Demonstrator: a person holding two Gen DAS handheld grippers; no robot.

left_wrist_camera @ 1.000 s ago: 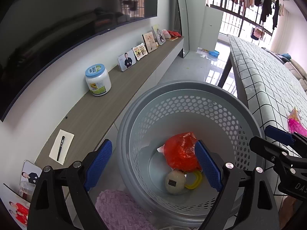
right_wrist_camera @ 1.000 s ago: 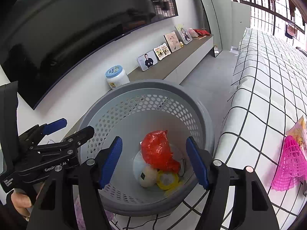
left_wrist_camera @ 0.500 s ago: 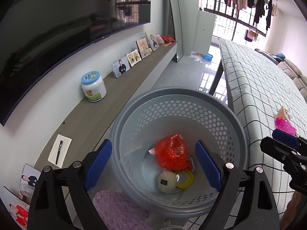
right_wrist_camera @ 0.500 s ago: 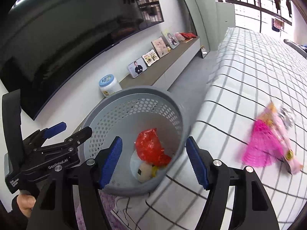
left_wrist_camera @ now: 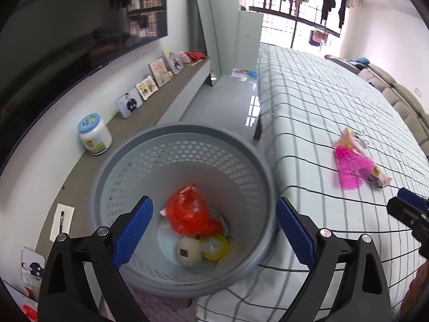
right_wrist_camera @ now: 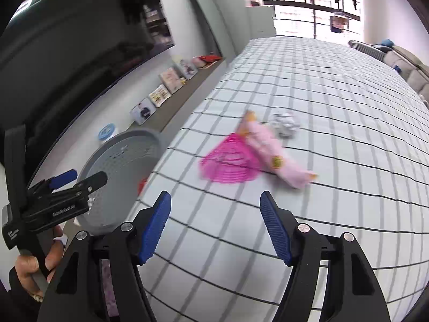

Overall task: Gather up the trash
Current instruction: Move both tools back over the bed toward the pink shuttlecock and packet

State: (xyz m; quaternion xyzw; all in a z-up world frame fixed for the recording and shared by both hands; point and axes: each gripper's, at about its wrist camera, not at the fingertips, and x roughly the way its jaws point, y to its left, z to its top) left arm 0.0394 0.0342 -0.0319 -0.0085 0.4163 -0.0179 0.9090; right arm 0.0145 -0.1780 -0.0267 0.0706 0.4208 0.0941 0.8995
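We see the bed (left_wrist_camera: pixel 321 102) under its checked sheet filling the right of both views, its far edge running out of frame. In the right wrist view the sheet's lines smear with motion blur, so the trash on it is hard to read. The grey perforated basket (left_wrist_camera: pixel 150 161) sits whole at the centre of the left wrist view, at the bed's corner; the right wrist view keeps only part of its rim at 9 o'clock, partly behind the other tool. Only the left view looks into it: a red plastic bag (left_wrist_camera: pixel 187 212), a cream ball (left_wrist_camera: pixel 189 252) and a yellow ring (left_wrist_camera: pixel 214 245) lie on the bottom, touching one another.

The pink mesh (right_wrist_camera: pixel 230 165) lies on the bed with a pale pink wrapper (right_wrist_camera: pixel 276 155) across it, and a crumpled grey-white wad (right_wrist_camera: pixel 285 124) just beside at 1 o'clock. In the left view this heap is small, at 3 o'clock, and the wad cannot be made out.

The left gripper (left_wrist_camera: pixel 214 226) hangs over the basket; its fingers have just been opening and stand wide, nothing between them. The right gripper (right_wrist_camera: pixel 214 221) hovers over bare sheet, the trash at 12 o'clock, fingers moderately apart and holding nothing. A hand (right_wrist_camera: pixel 32 265) gripping the left tool shows only at the right view's lower left
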